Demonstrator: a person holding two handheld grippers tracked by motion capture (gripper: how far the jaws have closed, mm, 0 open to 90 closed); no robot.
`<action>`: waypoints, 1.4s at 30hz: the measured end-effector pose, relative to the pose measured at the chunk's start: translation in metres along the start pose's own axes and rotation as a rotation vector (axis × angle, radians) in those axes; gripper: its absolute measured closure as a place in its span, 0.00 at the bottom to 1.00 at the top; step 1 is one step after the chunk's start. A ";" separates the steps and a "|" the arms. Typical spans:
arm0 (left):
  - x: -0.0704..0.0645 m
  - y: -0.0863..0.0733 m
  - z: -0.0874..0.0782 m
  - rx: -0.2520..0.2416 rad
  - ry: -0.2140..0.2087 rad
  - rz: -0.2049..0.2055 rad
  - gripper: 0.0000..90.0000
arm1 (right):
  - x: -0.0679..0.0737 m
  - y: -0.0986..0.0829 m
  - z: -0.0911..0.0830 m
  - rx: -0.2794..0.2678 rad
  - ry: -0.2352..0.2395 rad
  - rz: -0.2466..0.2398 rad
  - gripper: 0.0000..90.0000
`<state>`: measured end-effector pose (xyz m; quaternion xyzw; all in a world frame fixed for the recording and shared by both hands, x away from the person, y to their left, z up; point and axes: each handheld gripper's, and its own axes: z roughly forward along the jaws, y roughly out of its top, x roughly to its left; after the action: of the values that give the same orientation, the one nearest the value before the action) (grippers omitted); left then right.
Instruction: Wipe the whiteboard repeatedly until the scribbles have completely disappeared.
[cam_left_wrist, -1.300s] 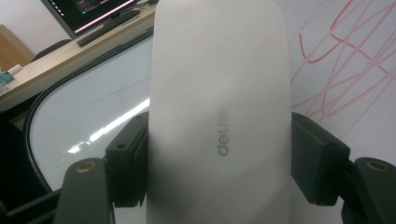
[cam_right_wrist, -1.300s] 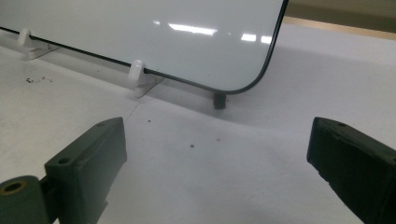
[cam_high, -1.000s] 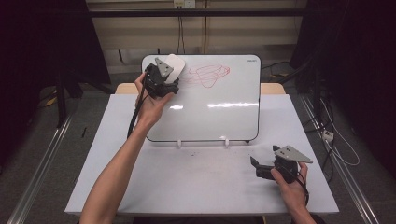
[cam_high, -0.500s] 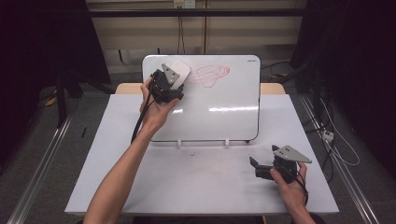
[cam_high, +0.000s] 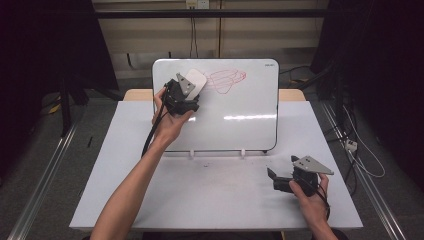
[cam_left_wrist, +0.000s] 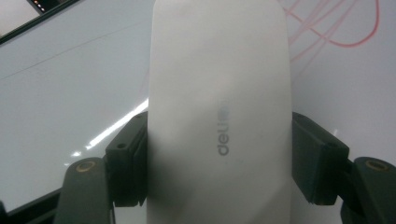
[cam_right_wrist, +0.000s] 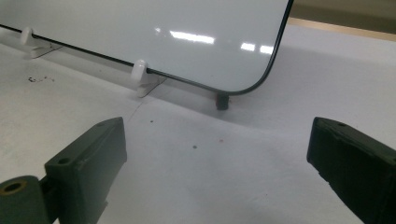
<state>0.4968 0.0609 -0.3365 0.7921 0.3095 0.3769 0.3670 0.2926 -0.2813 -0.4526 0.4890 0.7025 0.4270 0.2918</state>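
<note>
A whiteboard (cam_high: 235, 120) leans on small white feet at the table's far side, with red scribbles (cam_high: 227, 80) near its top. My left gripper (cam_high: 192, 85) is shut on a white eraser (cam_high: 196, 80) pressed against the board's upper left, just left of the scribbles. In the left gripper view the eraser (cam_left_wrist: 219, 112) sits clamped between both jaws, with red lines (cam_left_wrist: 336, 28) at the upper right. My right gripper (cam_high: 272, 177) rests near the table's front right, open and holding nothing. In the right gripper view the board's lower corner (cam_right_wrist: 243, 88) lies ahead of the jaws.
The white table (cam_high: 210, 195) has bare room in front of the board. Small dark specks (cam_right_wrist: 39, 79) lie near one white foot (cam_right_wrist: 140, 77). Cables (cam_high: 360, 155) trail on the floor at the right, and metal rails run along both sides.
My left gripper has carried the eraser to the right along the board's top, closer to the red scribbles. The right gripper has stayed in place.
</note>
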 end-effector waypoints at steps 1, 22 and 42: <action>-0.001 0.000 0.000 -0.002 0.005 0.002 0.34 | 0.000 0.000 0.000 -0.001 0.000 -0.001 0.06; -0.043 -0.019 -0.005 0.016 -0.042 0.124 0.34 | 0.002 0.001 0.001 -0.001 0.003 -0.009 0.06; -0.029 -0.015 -0.005 0.011 -0.061 0.104 0.34 | 0.001 0.000 0.001 -0.002 0.005 -0.007 0.06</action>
<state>0.4741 0.0483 -0.3571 0.8203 0.2587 0.3694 0.3518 0.2932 -0.2802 -0.4527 0.4850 0.7047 0.4277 0.2920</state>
